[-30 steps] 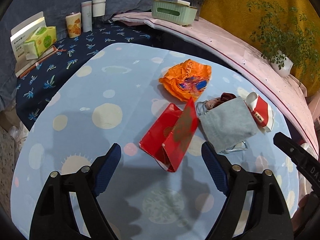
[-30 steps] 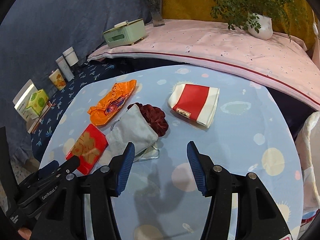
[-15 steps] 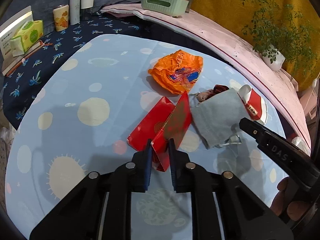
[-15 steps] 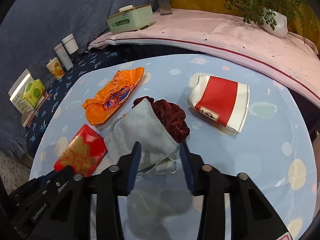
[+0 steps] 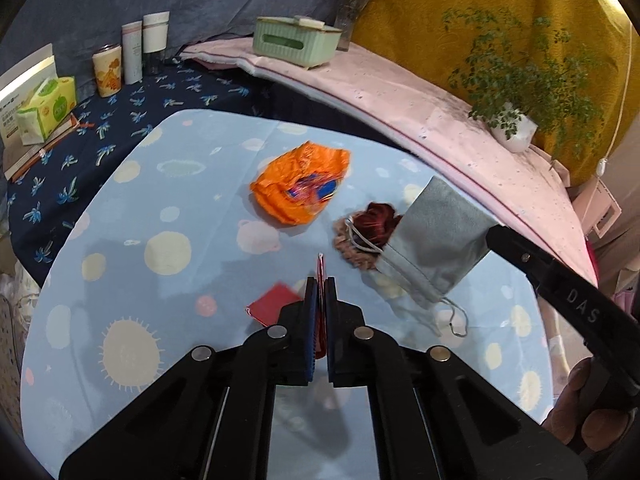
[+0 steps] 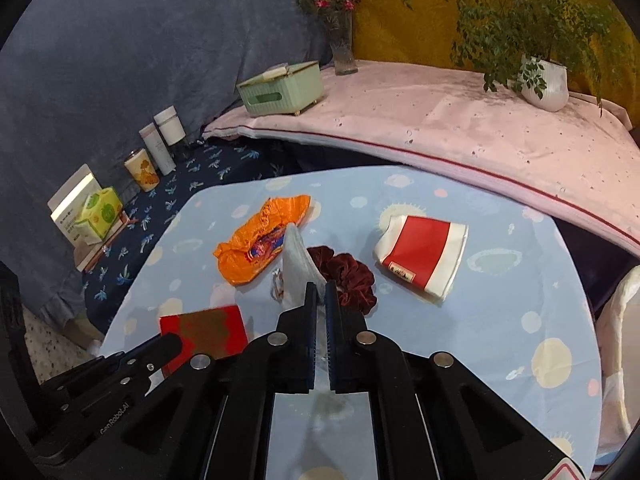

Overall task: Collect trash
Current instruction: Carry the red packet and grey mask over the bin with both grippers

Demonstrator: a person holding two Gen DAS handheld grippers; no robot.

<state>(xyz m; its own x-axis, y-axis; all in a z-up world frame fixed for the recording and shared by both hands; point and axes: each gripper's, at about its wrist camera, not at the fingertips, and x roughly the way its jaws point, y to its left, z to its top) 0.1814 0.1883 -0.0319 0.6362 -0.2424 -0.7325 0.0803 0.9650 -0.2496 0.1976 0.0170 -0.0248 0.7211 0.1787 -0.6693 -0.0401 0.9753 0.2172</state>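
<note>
Item 1. Left gripper (image 5: pixel 320 280): jaws drawn narrow, clamped on the upright edge of the red packet (image 5: pixel 272 307), which stands on edge between the blue pads; its lower flap spreads to the left of the fingers over the tablecloth (image 5: pixel 168 216). In the right wrist view the same red packet (image 6: pixel 204 330) shows its gold-printed face, low at the left beside the left gripper's black finger.

Item 2. Right gripper (image 6: pixel 320 286): jaws drawn narrow, pinching the near edge of the grey face mask (image 6: pixel 298 266), which rises tilted from between the pads. In the left wrist view the grey face mask (image 5: pixel 434 240) hangs from the right gripper's finger at the right, raised, its ear loops trailing; whether its low corner touches the cloth cannot be told.

Item 3. Dark red scrunchie (image 6: pixel 348 276): on the cloth, just right of and beyond the right gripper's tips, touching the mask.

Item 4. Orange wrapper (image 5: pixel 302 188): crumpled, flat on the cloth, beyond both grippers and left of the mask, apart from the packet.

Item 5. Red-and-white flattened cup (image 6: pixel 424 256): lying on the cloth to the right of the scrunchie, near but apart.

Item 6. Green tissue box (image 6: pixel 282 87): on the pink-covered ledge behind the table.
</note>
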